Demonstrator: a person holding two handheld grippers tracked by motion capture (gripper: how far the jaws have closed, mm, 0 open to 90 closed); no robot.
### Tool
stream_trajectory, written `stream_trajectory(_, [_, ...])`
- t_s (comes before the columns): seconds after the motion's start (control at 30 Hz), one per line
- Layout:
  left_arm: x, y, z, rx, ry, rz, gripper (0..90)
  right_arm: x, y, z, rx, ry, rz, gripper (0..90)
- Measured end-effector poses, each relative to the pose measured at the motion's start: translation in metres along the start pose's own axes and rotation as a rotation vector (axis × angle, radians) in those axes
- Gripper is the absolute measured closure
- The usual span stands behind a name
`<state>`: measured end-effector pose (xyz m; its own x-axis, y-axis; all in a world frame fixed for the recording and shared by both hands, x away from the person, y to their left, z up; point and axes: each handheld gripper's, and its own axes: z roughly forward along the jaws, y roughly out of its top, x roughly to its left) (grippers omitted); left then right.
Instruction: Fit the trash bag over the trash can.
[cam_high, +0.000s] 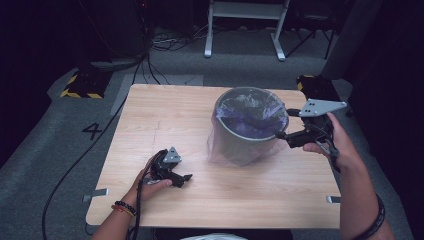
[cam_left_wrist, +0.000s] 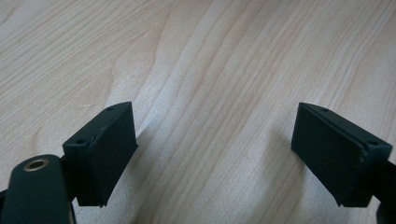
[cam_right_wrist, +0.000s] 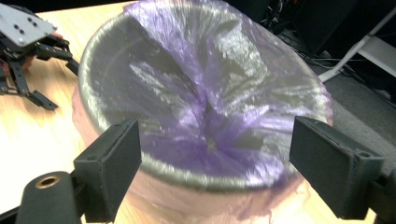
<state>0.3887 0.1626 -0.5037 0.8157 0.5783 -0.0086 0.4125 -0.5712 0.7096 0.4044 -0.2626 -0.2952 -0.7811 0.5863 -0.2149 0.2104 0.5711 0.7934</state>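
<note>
A grey bin (cam_high: 245, 135) stands on the wooden table (cam_high: 150, 115), lined with a thin purple plastic bag (cam_high: 252, 114) whose edge drapes over the rim. In the right gripper view the bag (cam_right_wrist: 210, 93) sags into the bin (cam_right_wrist: 93, 56). My right gripper (cam_high: 283, 123) hovers at the bin's right rim, open, nothing between its jaws (cam_right_wrist: 212, 158). My left gripper (cam_high: 186, 178) rests low on the table, left of the bin, open over bare wood (cam_left_wrist: 215, 140).
The table's front edge lies close to the person's forearms. A white frame stand (cam_high: 245, 20) and cables (cam_high: 150, 60) are on the grey floor beyond the table. A yellow-black striped block (cam_high: 80, 85) sits on the floor at the far left.
</note>
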Motion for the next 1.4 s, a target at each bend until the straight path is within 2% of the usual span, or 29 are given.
stream_trajectory(0.1, [0.000,0.000,0.000,0.000,0.000,0.000,13.8,0.001,-0.007,-0.004,-0.011,-0.014,-0.007,17.0])
stream_trajectory(0.2, [0.000,0.000,0.000,0.000,0.000,0.000,13.8,0.002,-0.016,-0.008,-0.028,-0.018,0.007,17.2])
stream_trajectory(0.43, [0.000,0.000,0.000,0.000,0.000,0.000,13.8,0.008,-0.036,-0.013,-0.003,-0.049,-0.010,16.9])
stream_trajectory(0.53, [0.000,0.000,0.000,0.000,0.000,0.001,13.8,0.012,-0.047,-0.013,-0.010,-0.058,-0.018,16.9])
stream_trajectory(0.93, [0.000,0.000,0.000,0.000,-0.002,0.002,13.7,0.023,-0.087,-0.004,0.048,-0.105,-0.031,16.9])
stream_trajectory(1.4, [0.000,0.000,0.000,0.001,-0.002,0.002,13.7,0.036,-0.140,0.019,0.154,-0.048,-0.013,17.1])
